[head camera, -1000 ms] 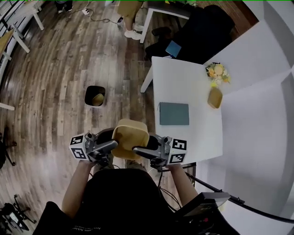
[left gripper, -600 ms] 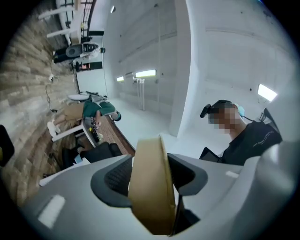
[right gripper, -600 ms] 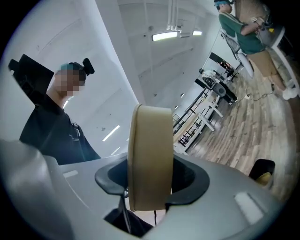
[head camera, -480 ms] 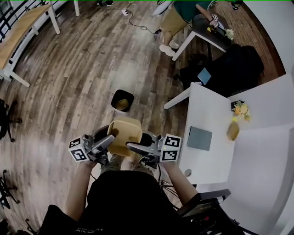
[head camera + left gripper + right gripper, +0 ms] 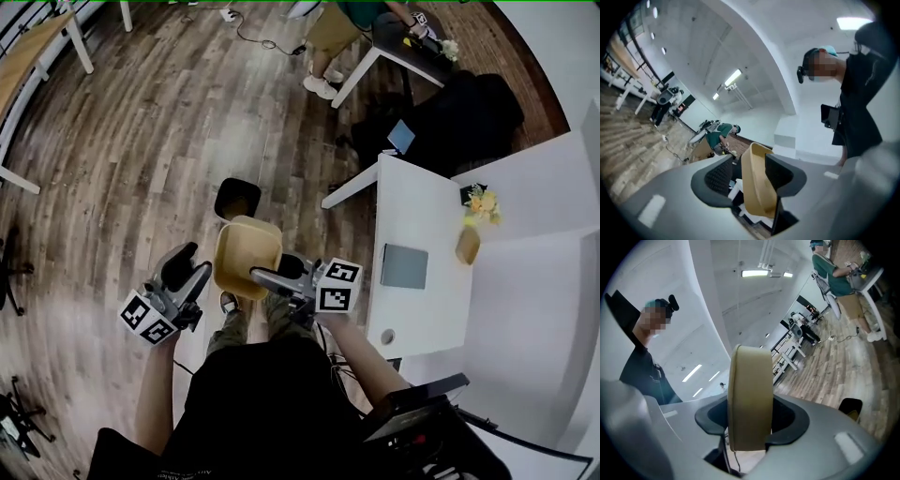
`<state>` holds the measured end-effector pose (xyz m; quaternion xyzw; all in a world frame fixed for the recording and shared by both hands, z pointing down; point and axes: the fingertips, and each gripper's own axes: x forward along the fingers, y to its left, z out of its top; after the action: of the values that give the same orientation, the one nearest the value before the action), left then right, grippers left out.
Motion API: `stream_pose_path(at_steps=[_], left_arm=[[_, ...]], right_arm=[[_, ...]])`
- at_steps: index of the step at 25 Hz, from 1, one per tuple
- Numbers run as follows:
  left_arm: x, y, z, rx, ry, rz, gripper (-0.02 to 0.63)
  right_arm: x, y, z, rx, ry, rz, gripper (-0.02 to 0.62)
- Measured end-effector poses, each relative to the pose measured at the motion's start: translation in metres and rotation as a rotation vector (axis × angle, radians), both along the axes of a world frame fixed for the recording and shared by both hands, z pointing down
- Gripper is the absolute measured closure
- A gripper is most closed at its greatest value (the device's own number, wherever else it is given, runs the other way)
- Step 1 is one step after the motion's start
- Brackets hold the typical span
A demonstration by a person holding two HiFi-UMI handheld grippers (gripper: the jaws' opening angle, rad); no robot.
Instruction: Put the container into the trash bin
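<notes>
A person on a wooden floor (image 5: 131, 141) holds a tan container (image 5: 246, 255) in the air between 2 hand-held grippers, just short of a black trash bin (image 5: 236, 199). The right claw (image 5: 264, 275) is clamped on the container. In the right gripper view the container stands edge-on between the 2 jaws, with both pads pressed against it. The left claw (image 5: 195, 274), rolled to one side at the container's left, is closing. In the left gripper view the container shows in the gap, against one jaw and with clear space before the other pad. From the head view, the container's open side faces the camera and its far edge meets the near rim of the bin. The bin stands on the floor with something tan inside. A shoe (image 5: 230, 302) shows just below the container. To the right stands a white table (image 5: 424, 314) carrying a grey book (image 5: 404, 266), a small tan pot (image 5: 467, 246) and a bunch of yellow flowers (image 5: 480, 202). At the top of the frame another person in a green top (image 5: 352, 11) is at a second table (image 5: 394, 52).
</notes>
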<state>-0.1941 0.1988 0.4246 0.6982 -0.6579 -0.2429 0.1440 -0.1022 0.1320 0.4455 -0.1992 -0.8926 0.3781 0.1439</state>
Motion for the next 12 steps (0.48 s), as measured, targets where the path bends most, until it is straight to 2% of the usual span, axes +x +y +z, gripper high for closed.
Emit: stream_pose_path(at_steps=[3,6,10,12], left_arm=[[-0.013,-0.021,-0.003,-0.035,-0.118,-0.125,0.435],[-0.018,-0.044,0.001,-0.089,-0.214,-0.194,0.538],[-0.028,-0.082,0.009,-0.138,-0.250,-0.211,0.580],[-0.036,-0.101,0.013,-0.169,-0.251,-0.231,0.580]], right_arm=[[-0.010,-0.031,0.021,0.121,0.053,0.108,0.374],[-0.020,-0.057,0.034,0.202,0.066,0.157,0.374],[-0.042,-0.090,0.045,0.252,0.042,0.155,0.374],[-0.055,-0.107,0.050,0.261,0.037,0.143,0.374]])
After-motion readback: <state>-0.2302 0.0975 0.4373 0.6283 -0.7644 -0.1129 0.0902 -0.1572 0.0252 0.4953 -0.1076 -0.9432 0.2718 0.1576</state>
